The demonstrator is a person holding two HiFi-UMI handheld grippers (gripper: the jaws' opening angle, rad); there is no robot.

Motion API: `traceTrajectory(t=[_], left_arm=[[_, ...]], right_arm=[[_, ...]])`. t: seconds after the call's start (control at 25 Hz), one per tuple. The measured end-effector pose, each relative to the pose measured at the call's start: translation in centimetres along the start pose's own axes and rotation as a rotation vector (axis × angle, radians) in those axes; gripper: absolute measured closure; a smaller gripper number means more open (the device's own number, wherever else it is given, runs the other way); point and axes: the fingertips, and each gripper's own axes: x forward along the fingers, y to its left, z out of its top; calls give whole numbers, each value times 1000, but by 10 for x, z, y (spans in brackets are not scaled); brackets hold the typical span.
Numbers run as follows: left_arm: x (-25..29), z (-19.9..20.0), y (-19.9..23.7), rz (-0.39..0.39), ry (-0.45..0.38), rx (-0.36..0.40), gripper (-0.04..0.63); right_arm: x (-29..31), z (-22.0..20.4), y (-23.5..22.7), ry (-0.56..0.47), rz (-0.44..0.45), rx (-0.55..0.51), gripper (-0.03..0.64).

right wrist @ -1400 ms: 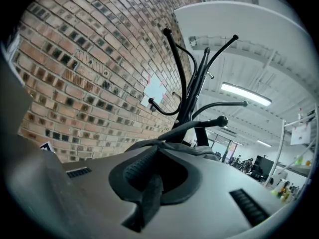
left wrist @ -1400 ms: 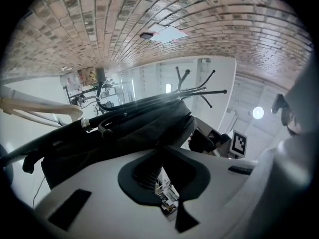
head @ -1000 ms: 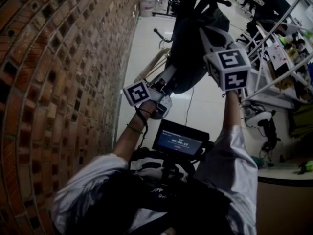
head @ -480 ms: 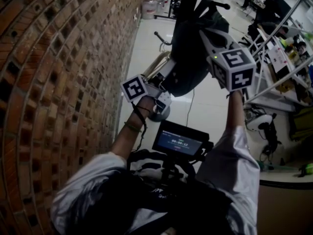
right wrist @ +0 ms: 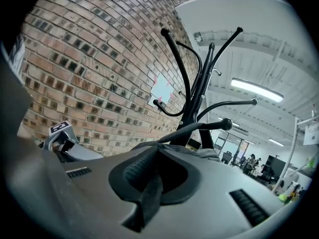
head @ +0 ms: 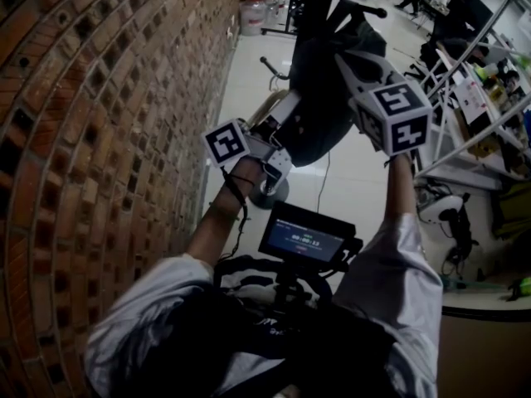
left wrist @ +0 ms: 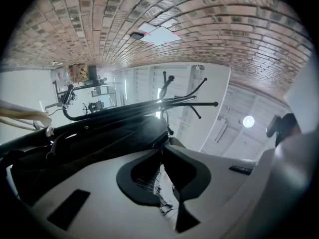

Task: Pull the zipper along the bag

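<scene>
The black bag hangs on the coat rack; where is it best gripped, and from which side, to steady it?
Probably the bag at its upper edge, below the coat rack hooks, from the side away from the brick wall: soft cloth folds thin there, where the right gripper pinches it.

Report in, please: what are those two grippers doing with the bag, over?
Left gripper shut on bag edge; zipper pull not discernible. Right gripper shut on bag top. Bag hangs from coat rack. Nothing blocking.
</scene>
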Motion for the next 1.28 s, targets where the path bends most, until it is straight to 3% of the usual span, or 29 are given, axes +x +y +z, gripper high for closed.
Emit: traceTrajectory(t=[0.32, 0.6, 0.84, 1.28], left_arm=[[13, 7, -10, -11, 8, 9, 563], [21, 7, -17, -9, 26, 27, 560], [29, 10, -22, -22, 34, 29, 557], [47, 13, -31, -32, 54, 33, 552]], right_arm=[[0, 0, -1, -5, 21, 11, 623], [-4, 5, -5, -48, 125, 138, 623], [-3, 8, 0, 10, 146, 52, 621], [-4, 6, -2, 8, 148, 44, 621]])
